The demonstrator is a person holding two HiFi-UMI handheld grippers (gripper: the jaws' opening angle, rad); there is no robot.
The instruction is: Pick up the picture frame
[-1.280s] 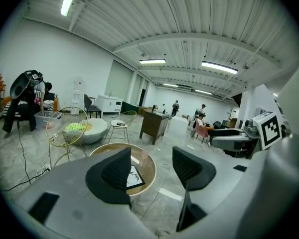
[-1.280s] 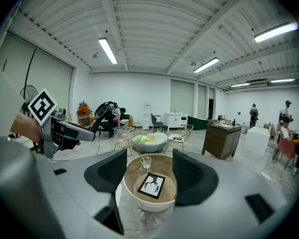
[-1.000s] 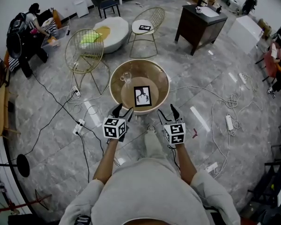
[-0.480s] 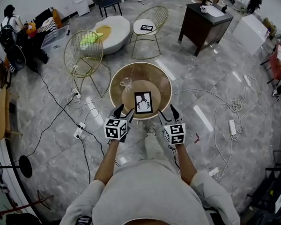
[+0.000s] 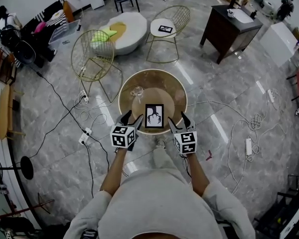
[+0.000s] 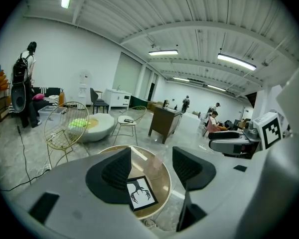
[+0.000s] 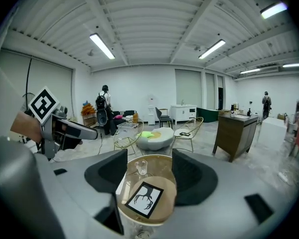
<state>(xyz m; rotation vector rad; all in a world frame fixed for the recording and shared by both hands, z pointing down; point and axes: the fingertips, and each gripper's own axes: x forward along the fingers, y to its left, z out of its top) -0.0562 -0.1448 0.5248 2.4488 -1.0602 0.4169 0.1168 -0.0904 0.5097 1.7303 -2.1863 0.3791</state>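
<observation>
Nearest the person, two bare forearms in pale sleeves reached forward, each hand holding a marker-cubed tool. The left gripper (image 5: 131,116) and the right gripper (image 5: 177,117) hovered side by side at the near edge of a round, gold-rimmed worktop (image 5: 164,82). Both sets of fingers stood apart with nothing clamped between them. The left gripper view showed only the worktop past its open gap (image 6: 152,169), and the right gripper view showed the same past its own (image 7: 148,171).

Just beyond the fingertips lay the picture frame (image 5: 154,116), flat on the near part of the worktop and lined up between the two grippers, touched by neither. It had a black border around a white sheet bearing a dark, antler-like figure. From the left gripper its corner slipped behind the left finger (image 6: 141,193); from the right gripper it showed whole through the gap (image 7: 145,199).

Farther back and to the left on the worktop stood a clear glass (image 5: 136,90), upright and apart from the frame.

Beyond the worktop, on the grey marbled floor, cables (image 5: 65,114) trailed past two gold wire chairs (image 5: 93,56), a white ottoman (image 5: 123,28) and a dark wooden desk (image 5: 229,25).
</observation>
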